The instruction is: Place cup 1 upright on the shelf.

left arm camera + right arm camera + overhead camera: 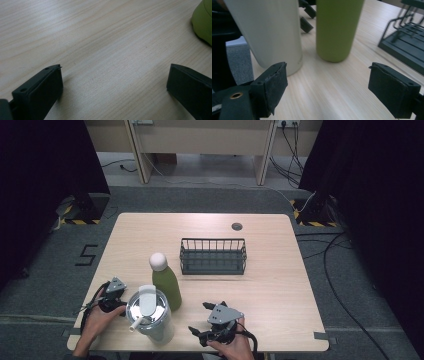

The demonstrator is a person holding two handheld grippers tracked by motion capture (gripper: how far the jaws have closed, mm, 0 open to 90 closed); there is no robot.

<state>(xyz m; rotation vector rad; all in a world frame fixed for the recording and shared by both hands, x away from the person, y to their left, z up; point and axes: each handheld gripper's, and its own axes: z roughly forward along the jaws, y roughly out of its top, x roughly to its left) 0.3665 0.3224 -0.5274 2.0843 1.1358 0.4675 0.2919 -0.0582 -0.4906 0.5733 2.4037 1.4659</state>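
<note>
High view: tumbler (pixel 150 317) stands between left tongs (pixel 111 304) and right tongs (pixel 204 320), both gaping, empty.

The left tool (pixel 113 296) is black, with a small grey three-cornered plate on top. A thin black cable runs from it in a loop beside the left hand (pixel 96 319). The right tool (pixel 212 325) is also black and carries a bigger grey plate of the same shape, with small dark screws near its corners. A black cable curls behind the right hand (pixel 231 346). No sleeve covers the wrists.

In the gripper views each tool has two black block-shaped jaws with flat pads. The left tool's jaws show small round screw holes. On the right tool one pad has a rough, worn edge, and a brass-coloured ring sits below it.
</note>
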